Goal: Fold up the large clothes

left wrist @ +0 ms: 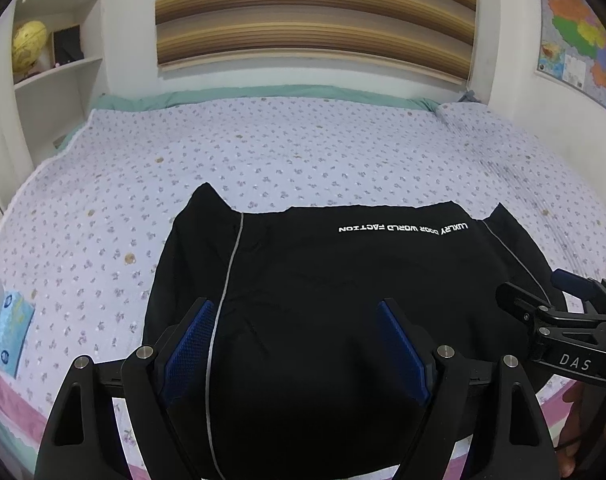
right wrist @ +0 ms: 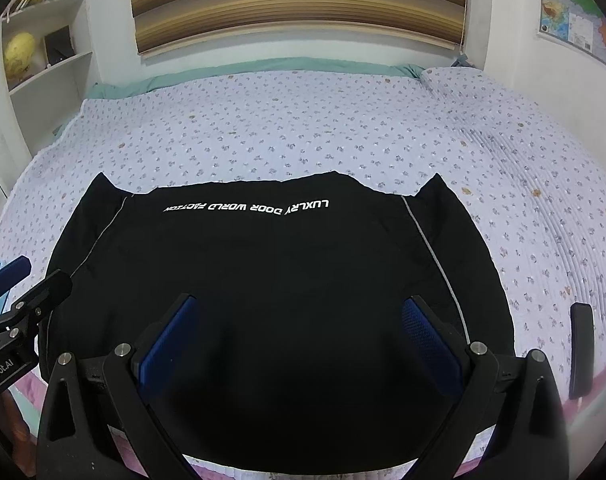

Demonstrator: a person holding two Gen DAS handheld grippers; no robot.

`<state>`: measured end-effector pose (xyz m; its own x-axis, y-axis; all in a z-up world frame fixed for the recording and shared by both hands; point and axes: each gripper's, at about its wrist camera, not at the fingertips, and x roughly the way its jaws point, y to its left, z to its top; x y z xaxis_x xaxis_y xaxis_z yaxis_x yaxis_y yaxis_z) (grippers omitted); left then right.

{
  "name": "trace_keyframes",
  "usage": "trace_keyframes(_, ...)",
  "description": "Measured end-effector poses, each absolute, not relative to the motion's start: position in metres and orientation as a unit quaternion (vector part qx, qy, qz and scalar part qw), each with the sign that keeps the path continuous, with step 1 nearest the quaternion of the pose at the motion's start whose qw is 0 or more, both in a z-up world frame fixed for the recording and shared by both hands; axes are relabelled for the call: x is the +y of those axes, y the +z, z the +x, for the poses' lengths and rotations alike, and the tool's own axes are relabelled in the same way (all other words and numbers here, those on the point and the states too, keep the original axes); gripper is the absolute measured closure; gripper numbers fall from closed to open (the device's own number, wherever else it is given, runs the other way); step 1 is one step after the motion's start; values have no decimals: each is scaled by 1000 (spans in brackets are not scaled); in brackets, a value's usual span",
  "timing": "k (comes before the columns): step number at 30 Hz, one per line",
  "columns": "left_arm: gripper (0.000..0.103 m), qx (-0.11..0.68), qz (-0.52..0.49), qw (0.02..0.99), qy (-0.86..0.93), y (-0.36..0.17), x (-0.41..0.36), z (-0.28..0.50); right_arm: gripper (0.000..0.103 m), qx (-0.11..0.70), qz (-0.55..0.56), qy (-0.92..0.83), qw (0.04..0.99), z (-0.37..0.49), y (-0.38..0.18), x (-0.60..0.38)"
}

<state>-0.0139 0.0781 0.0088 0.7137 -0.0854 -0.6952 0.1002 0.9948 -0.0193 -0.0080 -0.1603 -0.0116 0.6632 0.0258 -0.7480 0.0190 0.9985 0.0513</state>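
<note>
Garment flat on bed — lettered edge farthest away.

Matt black cloth garment with glossy white print; quilted floral cotton bedspread; matt black plastic left gripper, textured blue pads.

Black garment flat on floral bedspread, left hand-held gripper spread wide above it

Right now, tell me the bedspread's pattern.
Pale lilac bedspread with small scattered flower prints; clearest in the right wrist view.
</note>
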Motion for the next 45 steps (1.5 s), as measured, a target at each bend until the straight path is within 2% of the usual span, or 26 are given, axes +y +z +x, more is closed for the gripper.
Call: trace_keyframes(45,19,377,12,925,-48,8,74,-26,1,423,27,17,906,-15,-15,-155)
